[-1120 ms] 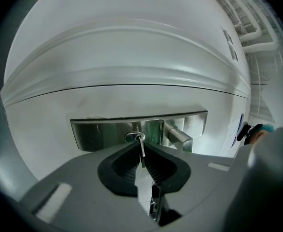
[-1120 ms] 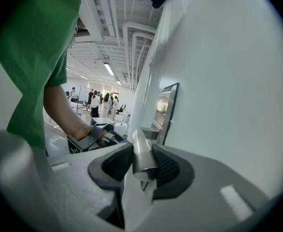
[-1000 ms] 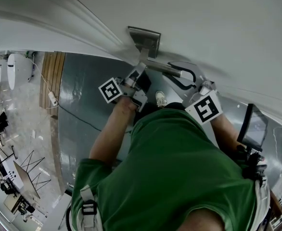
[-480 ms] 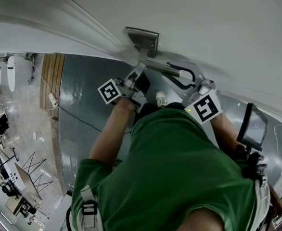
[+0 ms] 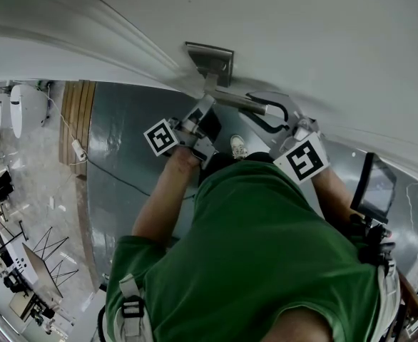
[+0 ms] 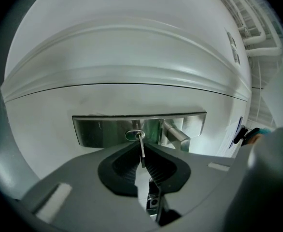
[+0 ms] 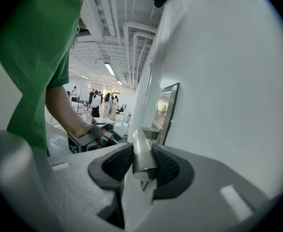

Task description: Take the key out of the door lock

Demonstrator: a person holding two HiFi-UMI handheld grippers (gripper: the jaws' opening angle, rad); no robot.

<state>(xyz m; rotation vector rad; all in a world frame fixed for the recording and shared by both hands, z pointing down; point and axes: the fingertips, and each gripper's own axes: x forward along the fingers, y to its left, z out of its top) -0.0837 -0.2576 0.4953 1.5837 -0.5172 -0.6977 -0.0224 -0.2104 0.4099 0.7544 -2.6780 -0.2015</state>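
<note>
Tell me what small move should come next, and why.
Probably draw the left gripper straight back from the lock: its jaws are shut on the key, which sits in the keyhole, while the right gripper clamps the handle.

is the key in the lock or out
In. The left gripper view shows the key running from the keyhole in the steel lock plate back into the left gripper, shut on it.
</note>
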